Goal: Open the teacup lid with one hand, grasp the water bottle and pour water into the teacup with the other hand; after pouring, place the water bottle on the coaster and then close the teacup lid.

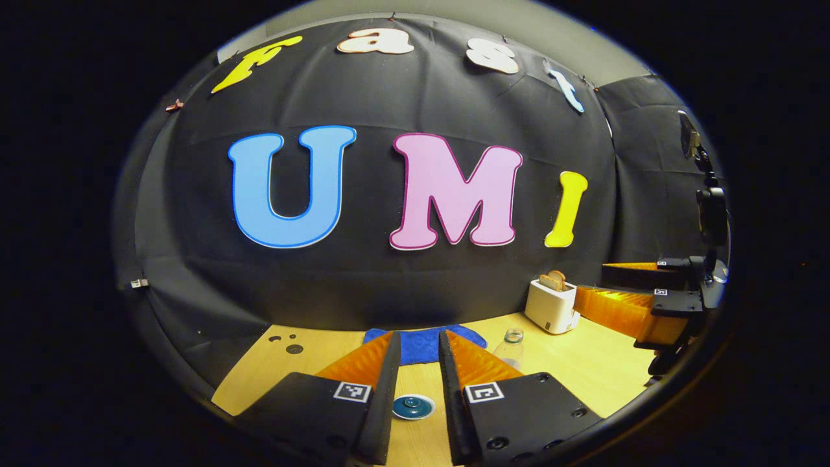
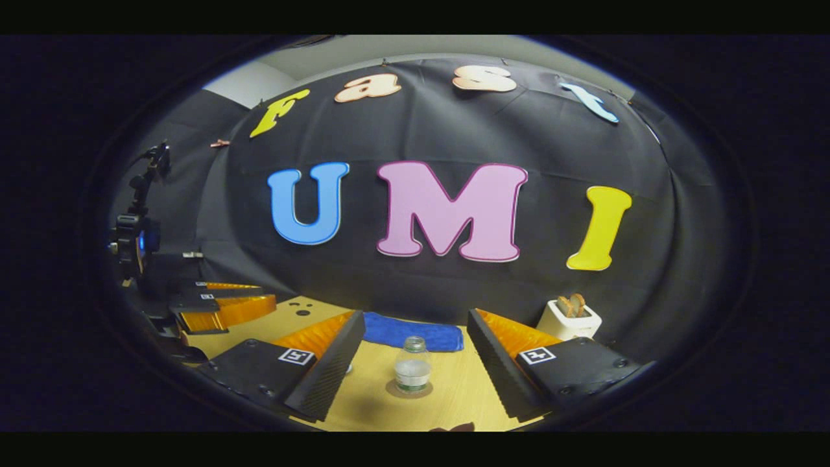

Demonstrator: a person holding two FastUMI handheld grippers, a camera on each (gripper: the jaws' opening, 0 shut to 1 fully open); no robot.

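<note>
1. The left hand-held gripper (image 1: 418,363) hangs above the desk (image 1: 583,363) with its fingers spread and nothing between them; the teacup lid (image 1: 414,407) lies below the gap, apart from both fingers.
2. The right hand-held gripper (image 2: 412,353) is likewise released and empty. The water bottle (image 2: 413,366) stands upright between its fingers in the right gripper view, farther out, on a round coaster (image 2: 410,390).
3. The bottle appears to have no cap, though its mouth is too small to be sure. If so, a squeeze that is too hard or a grasp too near the top could slop water or tip it.
4. The lid looks smooth and domed with a small knob. Closing off-centre may make it skid or tilt on the cup, and could drag the cup along the desk.
5. Water poured from high up, or before the lid is well aside, could miss the cup and wet the blue cloth (image 2: 415,336) or the wood.
6. The toaster (image 2: 569,319) stands near the right side; a wide swing of the bottle could brush it.
7. The cup body under the lid is hidden by the lid and fingers, so its height and fill cannot be judged. The water level in the bottle is hard to read.
</note>
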